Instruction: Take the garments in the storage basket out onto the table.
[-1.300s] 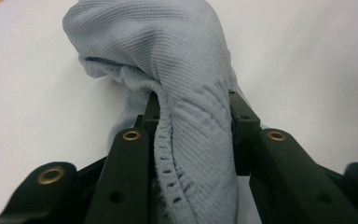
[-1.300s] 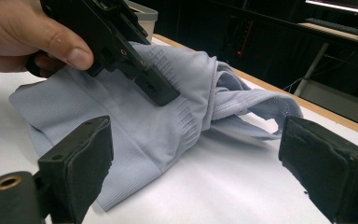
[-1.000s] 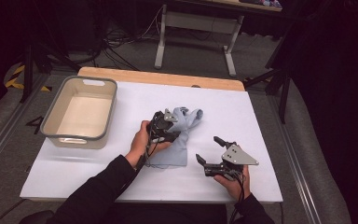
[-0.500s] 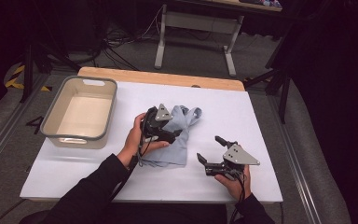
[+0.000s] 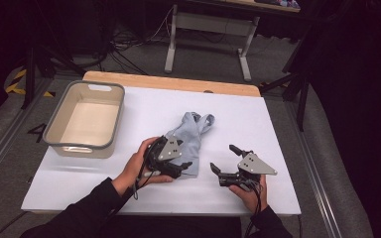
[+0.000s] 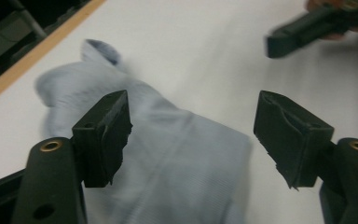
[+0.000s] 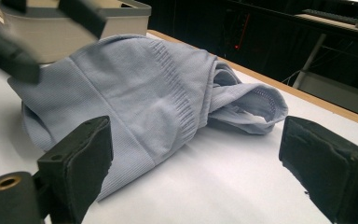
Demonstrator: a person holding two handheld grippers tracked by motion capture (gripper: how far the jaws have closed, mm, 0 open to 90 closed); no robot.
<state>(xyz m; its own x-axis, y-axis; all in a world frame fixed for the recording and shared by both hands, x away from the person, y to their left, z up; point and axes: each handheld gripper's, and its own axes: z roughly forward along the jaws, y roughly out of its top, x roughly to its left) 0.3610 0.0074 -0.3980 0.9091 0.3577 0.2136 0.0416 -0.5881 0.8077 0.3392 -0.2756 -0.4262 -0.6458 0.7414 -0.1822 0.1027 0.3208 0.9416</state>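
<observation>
High view: your left tongs hover over the near edge of a folded light-blue garment on the white table. Their jaws have just been opening and stand apart, nothing pinched between them. In the left gripper view the cloth lies below and between the spread jaws, mostly under the left one, with the right tongs blurred at top right. Your right tongs sit just beside the garment's right side, jaws wide and empty, aimed at the cloth. Beyond your left tongs, well apart to their left, stands a beige bin.
</observation>
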